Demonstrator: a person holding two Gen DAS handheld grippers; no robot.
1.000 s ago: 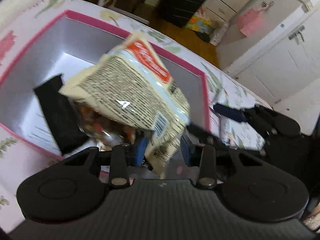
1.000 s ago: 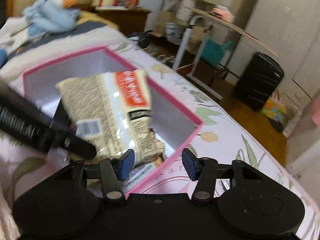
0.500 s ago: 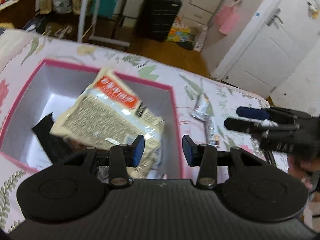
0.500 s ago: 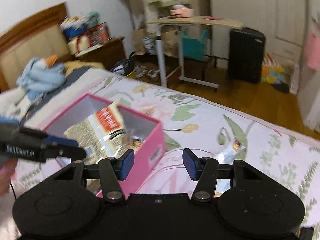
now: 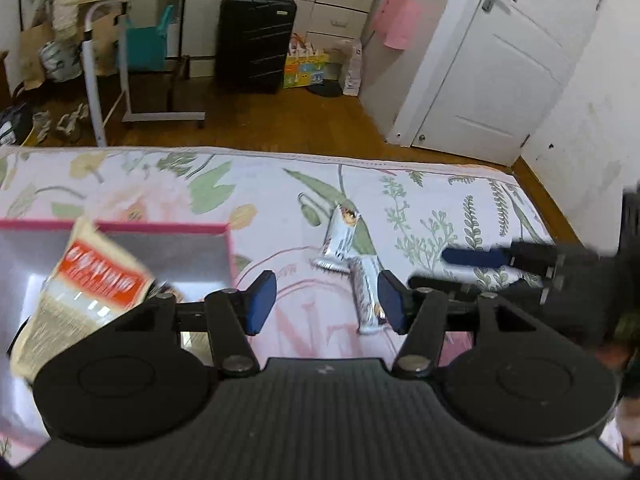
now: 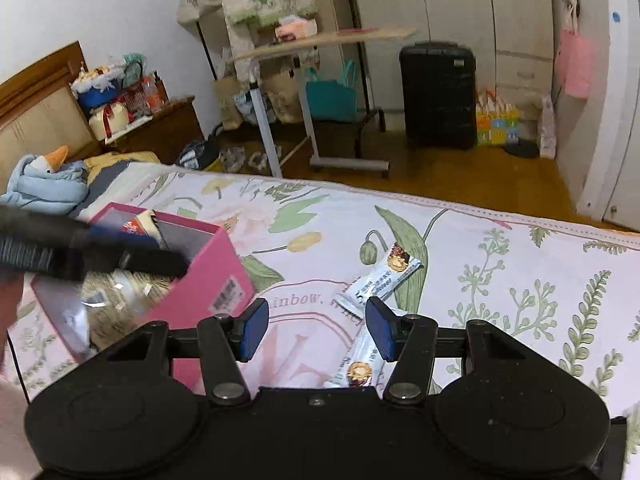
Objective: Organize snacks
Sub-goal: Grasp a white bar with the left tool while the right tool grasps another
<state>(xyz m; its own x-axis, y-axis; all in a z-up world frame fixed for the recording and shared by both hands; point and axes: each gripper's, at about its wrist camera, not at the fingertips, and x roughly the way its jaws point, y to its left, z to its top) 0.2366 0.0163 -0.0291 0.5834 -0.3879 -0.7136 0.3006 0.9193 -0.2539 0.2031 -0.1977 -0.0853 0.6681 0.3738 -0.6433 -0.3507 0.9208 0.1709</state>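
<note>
A cream snack bag (image 5: 80, 288) with an orange label lies in the pink box (image 5: 180, 227), left of my left gripper (image 5: 326, 302). Its jaws are opening, with nothing between them. Two silver snack bars lie on the flowered bedspread: one (image 5: 340, 240) further off, the other (image 5: 368, 296) just inside the left gripper's right finger (image 5: 390, 302). My right gripper (image 5: 432, 270) comes in from the right. In the right wrist view the right gripper (image 6: 316, 328) stands open and empty above the near bar (image 6: 360, 360). The far bar (image 6: 380, 280) lies ahead of it. The blurred left gripper (image 6: 172, 256) hangs over the pink box (image 6: 208, 276).
The bed's far edge (image 6: 440, 204) drops to a wooden floor. Beyond stand a rolling side table (image 6: 320, 40), a black suitcase (image 6: 438, 96) and a white door (image 5: 500, 60). A blue soft toy (image 6: 44, 180) lies at the head of the bed.
The left gripper let go of the snack bag, which now lies in the pink box. Both grippers swung right, away from the box and towards the two bars. The left jaws stand wider.
</note>
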